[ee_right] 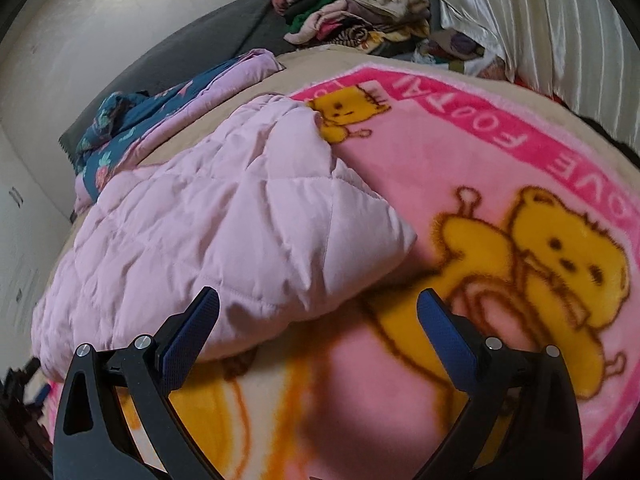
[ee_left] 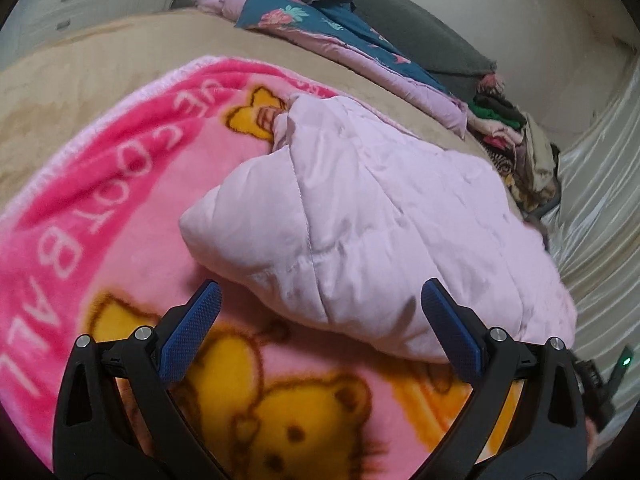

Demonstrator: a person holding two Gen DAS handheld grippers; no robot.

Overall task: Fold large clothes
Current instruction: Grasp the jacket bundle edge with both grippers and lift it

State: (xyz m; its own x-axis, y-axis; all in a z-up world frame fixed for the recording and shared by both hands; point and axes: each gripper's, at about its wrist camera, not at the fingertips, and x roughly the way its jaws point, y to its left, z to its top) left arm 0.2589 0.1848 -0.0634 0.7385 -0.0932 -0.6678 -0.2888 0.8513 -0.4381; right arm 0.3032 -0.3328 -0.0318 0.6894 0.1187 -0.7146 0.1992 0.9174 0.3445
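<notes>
A pale lilac quilted garment (ee_left: 360, 216) (ee_right: 208, 224) lies bunched on a pink blanket with yellow bear pictures (ee_left: 132, 208) (ee_right: 460, 168). In the left wrist view my left gripper (ee_left: 320, 296) hovers open just in front of the garment's near edge, its blue pads (ee_left: 192, 328) wide apart and holding nothing. In the right wrist view my right gripper (ee_right: 318, 300) is open too; its left fingertip overlaps the garment's near edge, and the right pad (ee_right: 448, 344) is over the blanket. Neither gripper holds any cloth.
A blue floral quilt with lilac lining (ee_left: 320, 28) (ee_right: 132, 128) lies at the far side of the tan bed cover (ee_left: 100, 60). A heap of mixed clothes (ee_left: 512, 132) (ee_right: 360, 16) sits beyond, beside a white satin curtain (ee_left: 600, 184) (ee_right: 540, 20). A grey cloth (ee_left: 424, 36) lies at the wall.
</notes>
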